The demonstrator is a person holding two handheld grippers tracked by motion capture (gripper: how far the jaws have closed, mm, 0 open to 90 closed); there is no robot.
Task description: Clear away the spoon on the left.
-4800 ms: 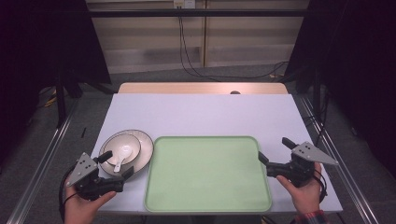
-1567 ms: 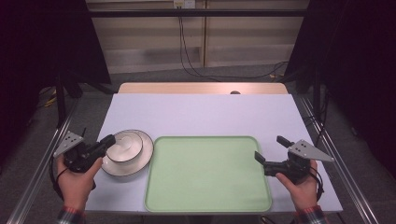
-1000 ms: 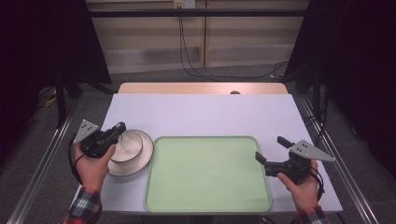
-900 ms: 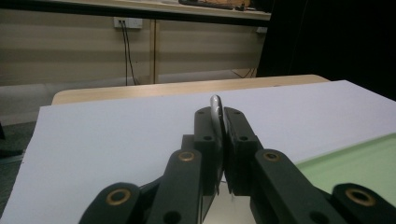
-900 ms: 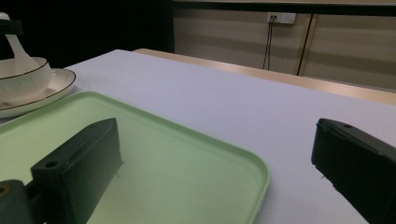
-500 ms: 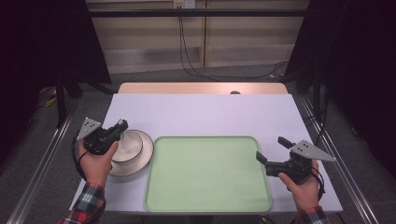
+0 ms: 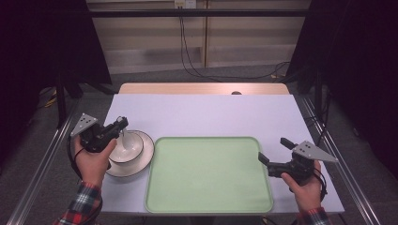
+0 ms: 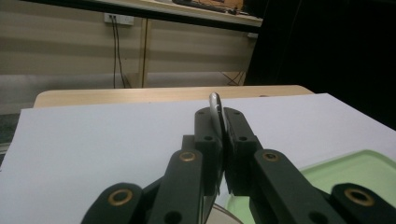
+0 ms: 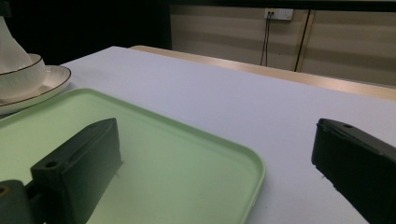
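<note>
Counter covered with a pale lavender sheet, a bare wood strip along its far edge. Green tray lies at the near centre, empty, long side toward the person. Just left of it, a white plate with a dark rim line carries a white bowl; plate edge sits close beside the tray's left rim, contact between them cannot be told. Left gripper held above the bowl's far-left side, grey three-cornered plate on top, cable trailing down past the wrist. Its fingers are closed tight on the handle of a white spoon, which hangs down into the bowl; in the left gripper view the pale handle end pokes up between the black fingers, with a corner of the tray at lower right. Whether the spoon's tip touches the bowl's bottom cannot be told. Left hand wraps the gripper body; plaid sleeve at the bottom edge. Right gripper is low over the counter just off the tray's right rim, pointing left across the tray, fingers wide apart with nothing between them. In the right gripper view the two fingers stand well separated, the left one over the tray's surface, the right one over the bare sheet; plate and bowl at far upper left. Right hand grips from below.
</note>
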